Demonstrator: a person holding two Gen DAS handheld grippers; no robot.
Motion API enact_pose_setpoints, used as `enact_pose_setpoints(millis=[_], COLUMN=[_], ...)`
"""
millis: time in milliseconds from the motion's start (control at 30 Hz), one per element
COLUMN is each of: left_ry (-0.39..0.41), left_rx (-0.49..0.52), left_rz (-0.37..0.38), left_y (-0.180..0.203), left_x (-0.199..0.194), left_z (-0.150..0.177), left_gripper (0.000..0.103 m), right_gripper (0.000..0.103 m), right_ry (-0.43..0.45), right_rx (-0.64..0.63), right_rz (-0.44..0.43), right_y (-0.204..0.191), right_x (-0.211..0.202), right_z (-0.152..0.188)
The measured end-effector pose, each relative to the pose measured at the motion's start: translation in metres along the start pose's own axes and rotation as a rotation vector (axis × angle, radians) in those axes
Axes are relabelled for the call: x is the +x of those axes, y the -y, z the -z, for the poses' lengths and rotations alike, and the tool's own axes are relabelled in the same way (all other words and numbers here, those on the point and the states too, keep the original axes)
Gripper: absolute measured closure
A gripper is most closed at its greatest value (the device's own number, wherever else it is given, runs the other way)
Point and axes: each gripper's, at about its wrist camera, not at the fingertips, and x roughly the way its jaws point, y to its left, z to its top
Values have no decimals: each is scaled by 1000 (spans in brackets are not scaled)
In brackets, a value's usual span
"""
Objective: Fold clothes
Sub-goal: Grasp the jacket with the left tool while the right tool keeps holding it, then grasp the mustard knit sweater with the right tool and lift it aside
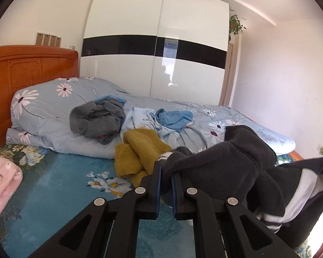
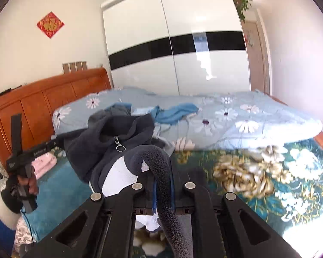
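The bed (image 1: pixel 53 182), under a teal floral cover, spreads below and ahead of both claws, with a rolled daisy-print quilt (image 1: pixel 53 111) lying across it beyond them. Between the two claws a dark fleece zip jacket with white stripes (image 1: pixel 236 167) hangs lifted clear of the bed, bunched and sagging, not laid flat. The left claw (image 1: pixel 166 182) pinches a striped cuff or hem of it; the right claw (image 2: pixel 162 185) is pressed onto a dark fleece edge that trails down past its fingers.

Ahead of the left claw lie a crumpled mustard knit (image 1: pixel 137 157), a grey garment (image 1: pixel 97 120) and pale blue pieces (image 1: pixel 174 118), all loose. To its left sits a folded pink cloth (image 1: pixel 2 185).

Judging by this, one piece lies folded, the jacket is mid-handling, and several garments remain unfolded.
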Motion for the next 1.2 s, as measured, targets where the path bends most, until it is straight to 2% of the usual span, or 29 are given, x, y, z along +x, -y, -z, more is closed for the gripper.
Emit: enact_pose_setpoints(millis=[67, 267, 500, 567, 700, 767, 867, 1033, 1133, 1200], left_ry=[45, 199, 368, 380, 321, 256, 103, -169, -245, -287], left_rx=[-11, -41, -9, -8, -31, -60, -123, -200, -210, -216], left_rz=[-31, -136, -266, -288, -341, -363, -391, -434, -470, -493], left_y=[-13, -50, -80, -89, -114, -133, -163, -193, -199, -203], left_x=[-24, -109, -225, -245, -239, -214, -152, -42, -12, 5], left_z=[-9, -38, -64, -71, -72, -58, -22, 65, 95, 113], left_gripper=[96, 97, 97, 97, 97, 97, 97, 97, 97, 97], right_gripper=[94, 94, 94, 94, 94, 94, 94, 94, 94, 94], right_ry=[70, 213, 278, 222, 91, -48, -263, -519, -593, -612], right_rx=[11, 47, 55, 63, 83, 102, 120, 138, 125, 125], right_rz=[-19, -161, -408, -446, -513, -482, -406, -280, -235, -200], right_y=[-6, -33, -71, -74, -80, -82, -86, -75, -67, -61], right_x=[-6, -33, -71, -58, -23, 17, 86, 172, 197, 210], right_z=[-23, -68, -92, -87, -75, -51, -2, 87, 124, 132])
